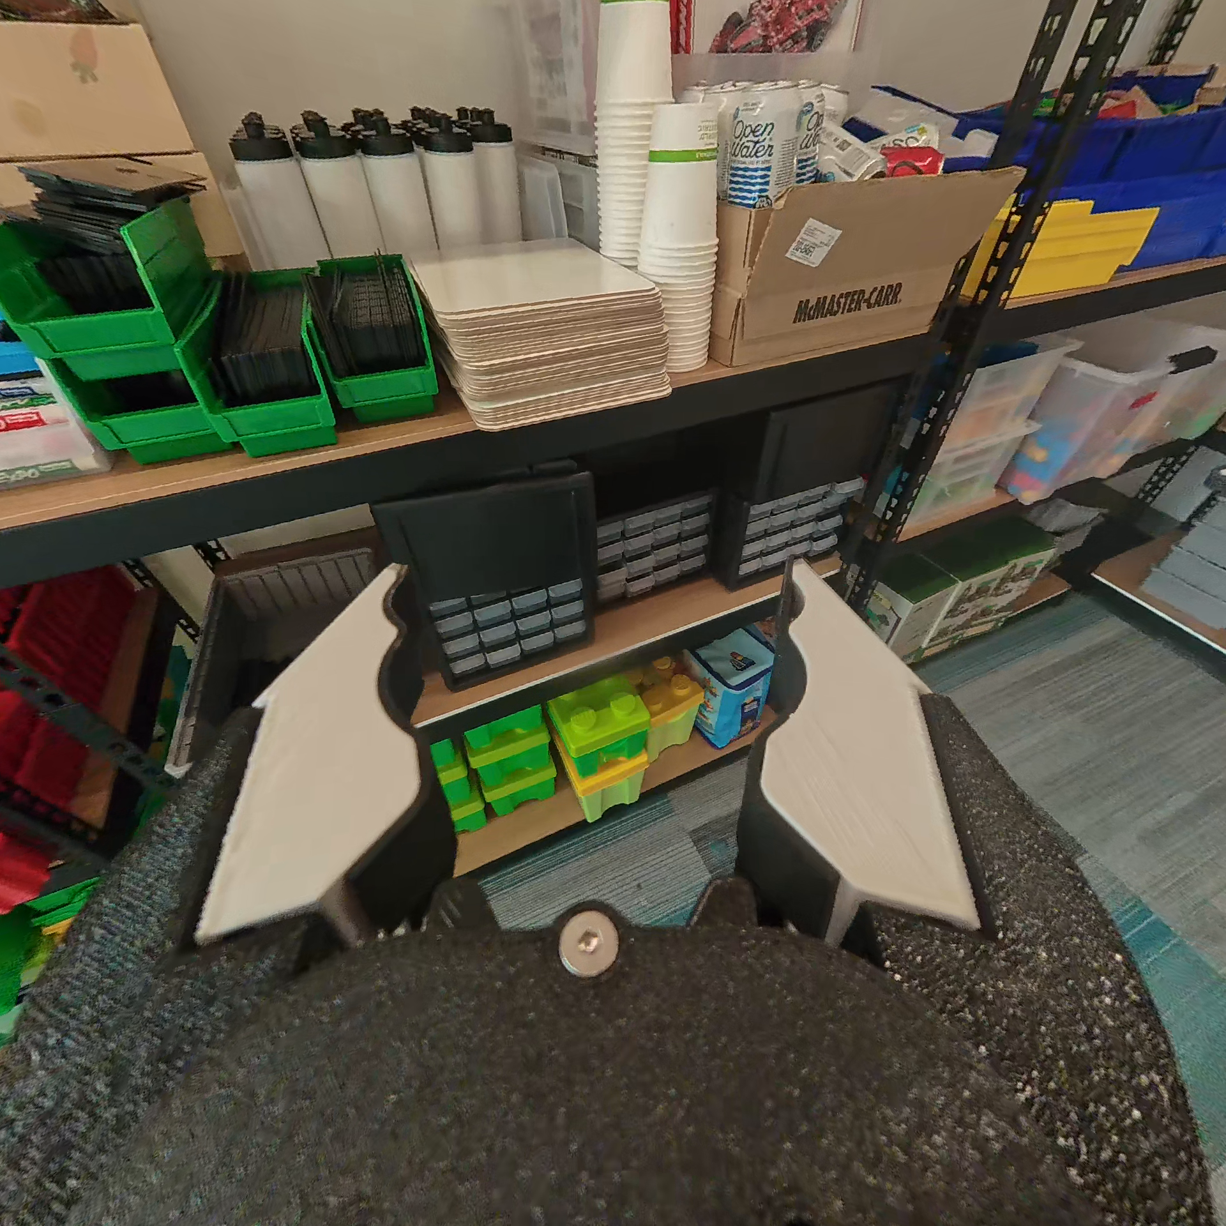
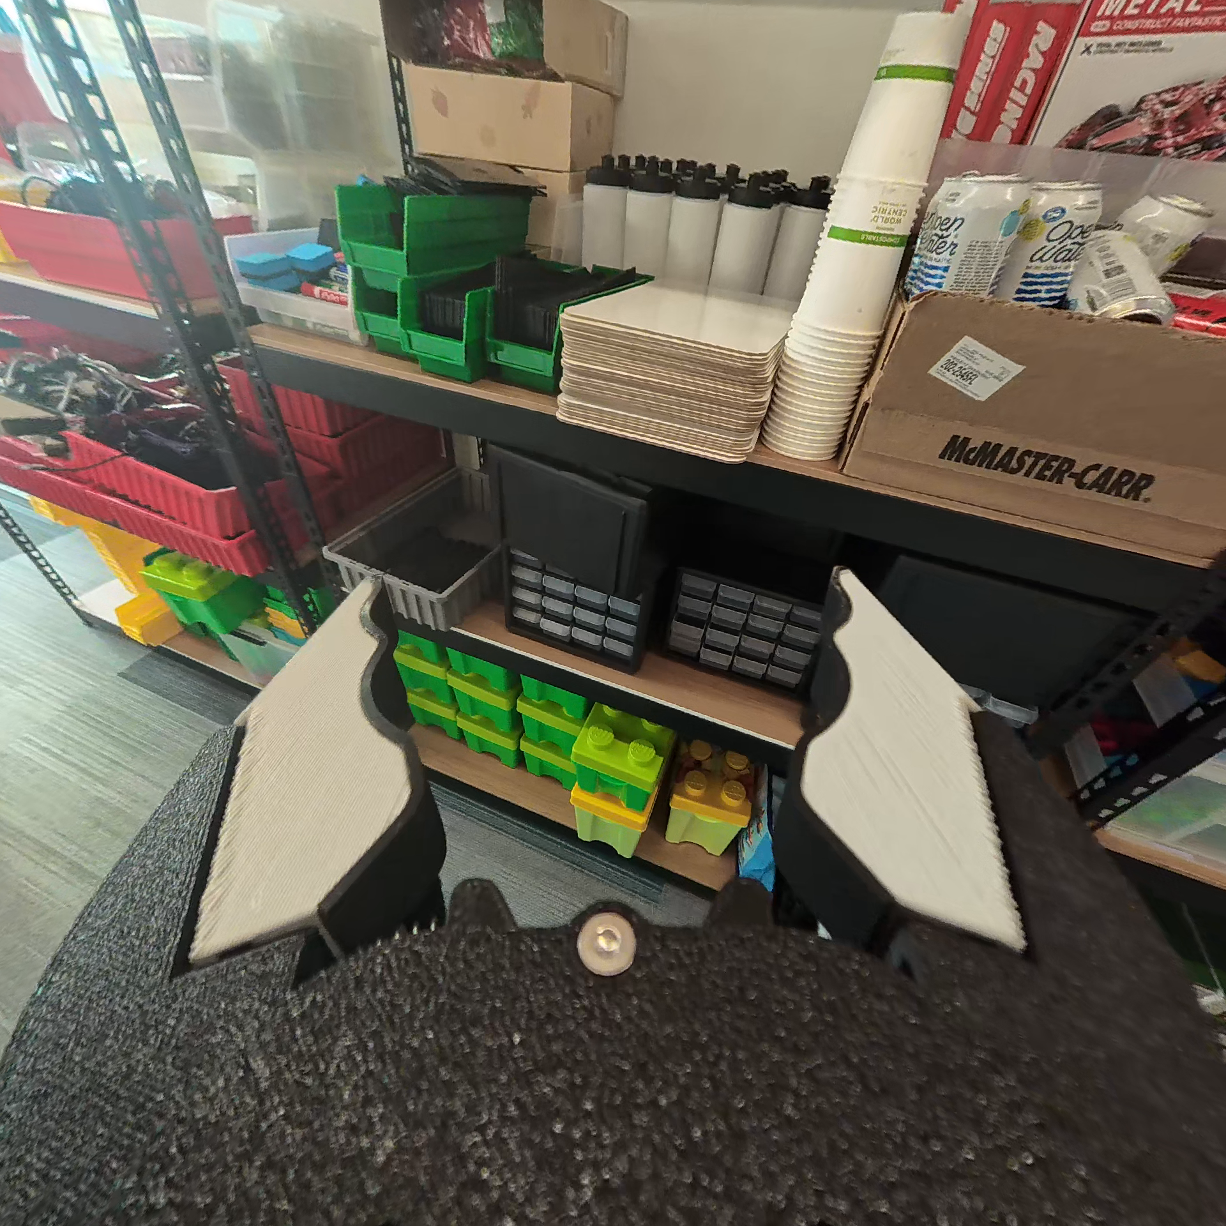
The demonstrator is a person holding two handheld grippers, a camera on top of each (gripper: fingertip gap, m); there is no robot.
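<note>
The left tongs (image 1: 590,577) are wide open and hold nothing. The right tongs (image 2: 600,587) are wide open and empty too. Both point at a shelf (image 2: 663,677) of little drawer boxes (image 2: 574,613).

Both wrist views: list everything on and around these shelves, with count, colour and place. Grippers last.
water bottles: a dozen or so, white with black caps, upper shelf, rear
green bins: several, stacked, holding black plates, upper shelf, left
flat boards: one stack, white tops, upper shelf, middle
paper cups: two stacks, white, right of the boards
cardboard box: one, brown, holding cans, upper shelf, right
drawer cabinets: three, black with grey drawers, middle shelf
grey bin: one, middle shelf, left
brick-shaped boxes: many, green and yellow, bottom shelf
red trays: several, neighbouring rack
left gripper: open, empty, off the shelves
right gripper: open, empty, off the shelves
</note>
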